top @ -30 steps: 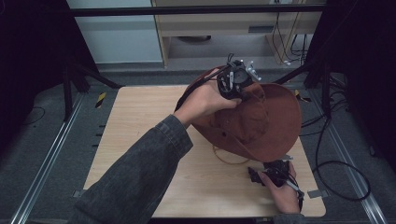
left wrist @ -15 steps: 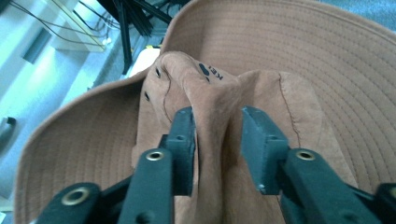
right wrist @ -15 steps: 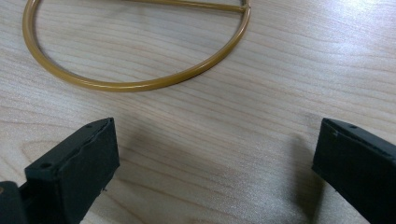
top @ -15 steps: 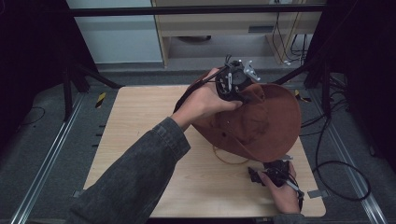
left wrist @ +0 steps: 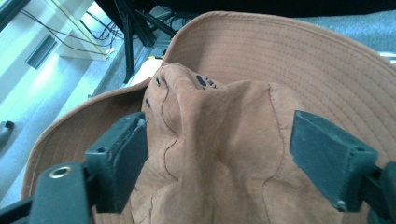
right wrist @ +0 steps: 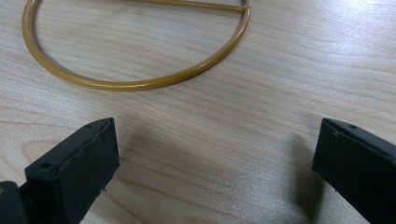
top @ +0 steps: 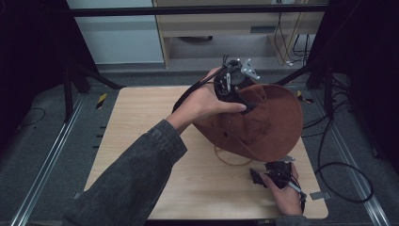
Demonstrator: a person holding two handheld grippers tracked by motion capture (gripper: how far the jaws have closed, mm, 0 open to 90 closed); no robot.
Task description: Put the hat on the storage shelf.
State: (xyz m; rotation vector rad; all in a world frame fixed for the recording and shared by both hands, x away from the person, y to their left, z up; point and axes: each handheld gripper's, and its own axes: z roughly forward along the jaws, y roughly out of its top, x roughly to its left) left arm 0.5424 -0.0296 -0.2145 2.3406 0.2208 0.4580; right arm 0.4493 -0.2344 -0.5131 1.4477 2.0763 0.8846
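Observation:
A brown wide-brimmed hat (top: 277,127) lies on the right half of the wooden table (top: 141,132). A hand holds my left gripper (top: 243,100) down on the hat's crumpled crown (left wrist: 210,116). Its jaws stand open on either side of the crown, and the wide brim (left wrist: 299,56) rises behind. Near the front right corner, another hand rests my right gripper (top: 257,176) low on the table, open with only bare wood (right wrist: 280,93) between its jaws. A thin gold ring with a cross bar (right wrist: 140,84) lies just ahead of it, beside the hat's front edge (top: 226,160).
Cables (top: 339,165) trail off the table's right side. Black frame legs (top: 80,80) stand at the back corners, with a shelf unit (top: 226,28) behind. The sleeved left forearm (top: 136,174) crosses the table's front middle.

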